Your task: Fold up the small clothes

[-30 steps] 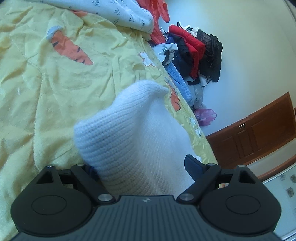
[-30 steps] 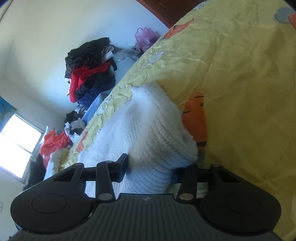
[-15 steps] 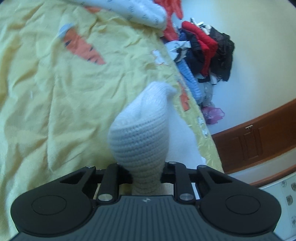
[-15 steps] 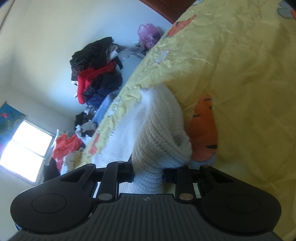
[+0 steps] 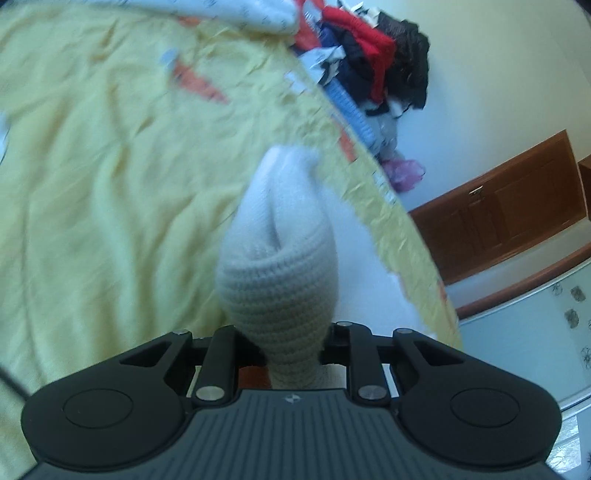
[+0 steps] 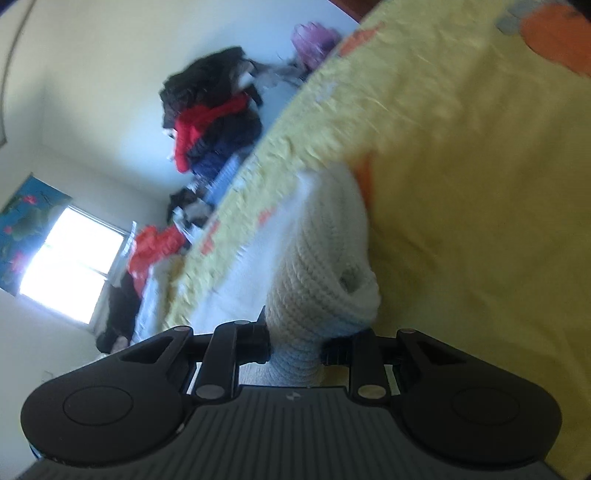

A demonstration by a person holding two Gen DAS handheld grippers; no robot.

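A white knitted garment [image 5: 280, 266] lies on a yellow carrot-print bedspread [image 5: 110, 184]. My left gripper [image 5: 293, 354] is shut on one bunched edge of it, and the knit rises in a cone from between the jaws. My right gripper [image 6: 295, 354] is shut on another bunched edge of the same white knit [image 6: 317, 273], with the yellow bedspread [image 6: 480, 184] behind. Both views are blurred by motion. The fingertips are hidden in the fabric.
A heap of red, black and blue clothes [image 5: 373, 74] lies past the bed's far edge; it also shows in the right wrist view [image 6: 210, 118]. A white printed cloth [image 5: 251, 14] lies at the top. A wooden cabinet [image 5: 498, 221] and a bright window [image 6: 70, 266] stand off the bed.
Both grippers went from open around the knit's edges to shut on them. The fabric is now bunched and lifting off the bedspread, and both views have swung.
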